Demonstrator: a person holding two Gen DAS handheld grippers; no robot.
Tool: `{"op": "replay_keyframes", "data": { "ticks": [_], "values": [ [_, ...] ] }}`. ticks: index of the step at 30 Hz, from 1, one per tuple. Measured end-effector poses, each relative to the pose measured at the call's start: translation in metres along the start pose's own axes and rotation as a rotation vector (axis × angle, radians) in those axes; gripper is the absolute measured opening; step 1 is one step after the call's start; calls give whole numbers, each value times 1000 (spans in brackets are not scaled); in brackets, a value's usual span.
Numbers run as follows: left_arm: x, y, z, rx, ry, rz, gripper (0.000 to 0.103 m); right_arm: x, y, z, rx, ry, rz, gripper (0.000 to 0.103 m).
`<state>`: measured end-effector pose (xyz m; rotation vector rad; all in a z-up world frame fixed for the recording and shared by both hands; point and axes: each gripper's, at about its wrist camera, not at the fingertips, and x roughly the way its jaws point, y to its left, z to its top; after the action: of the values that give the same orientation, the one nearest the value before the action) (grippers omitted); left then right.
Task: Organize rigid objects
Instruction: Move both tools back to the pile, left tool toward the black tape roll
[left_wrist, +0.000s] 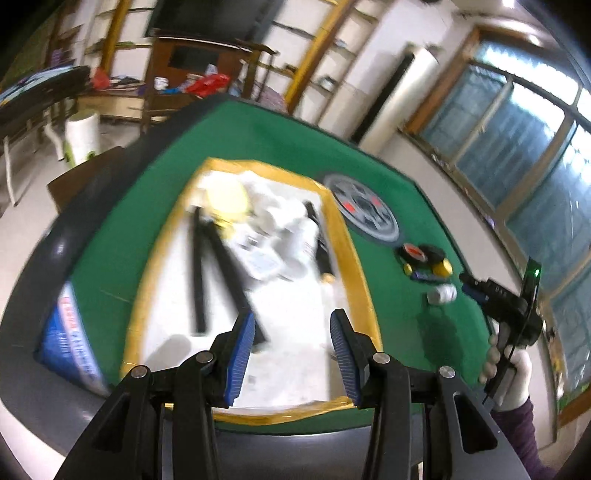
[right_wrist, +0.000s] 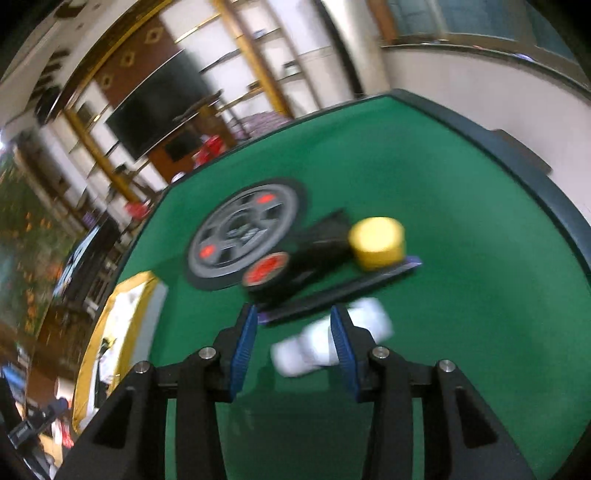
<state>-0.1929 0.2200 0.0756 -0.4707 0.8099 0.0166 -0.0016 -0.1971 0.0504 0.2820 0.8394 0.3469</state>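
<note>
Blue pads on the right gripper (right_wrist: 293, 347) sit partly apart with nothing pinched; the white fitting (right_wrist: 328, 339) lies on the green table (right_wrist: 461, 295) just past them, yellow cap (right_wrist: 376, 242) at 1 o'clock. Left gripper (left_wrist: 293, 350) hangs half-open, empty, over the tray (left_wrist: 354, 258). Looks like a sorting run; next up, probably fetching another tray piece.

Green felt table (right_wrist: 461, 221), yellow-edged white tray (left_wrist: 354, 258), yellow cylinder (right_wrist: 376, 238), blue-padded fingers (left_wrist: 242, 358).
</note>
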Motion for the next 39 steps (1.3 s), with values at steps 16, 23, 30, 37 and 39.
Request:
{"op": "replay_keyframes", "data": {
  "ticks": [16, 23, 30, 37, 39],
  "values": [
    [100, -15, 31, 28, 243, 110, 45, -11, -51, -3, 82, -42, 20, 40],
    [107, 6, 56, -60, 191, 113, 45, -17, -58, 2, 79, -66, -7, 40],
    [66, -39, 46, 86, 123, 69, 45, -27, -59, 18, 65, -192, -85, 59],
    [53, -96, 33, 167, 131, -20, 55, 17, -79, 66, 181, -198, -21, 74],
    [51, -105, 29, 164, 142, -55, 56, 37, -80, 77, 218, -150, 26, 74]
  ]
}}
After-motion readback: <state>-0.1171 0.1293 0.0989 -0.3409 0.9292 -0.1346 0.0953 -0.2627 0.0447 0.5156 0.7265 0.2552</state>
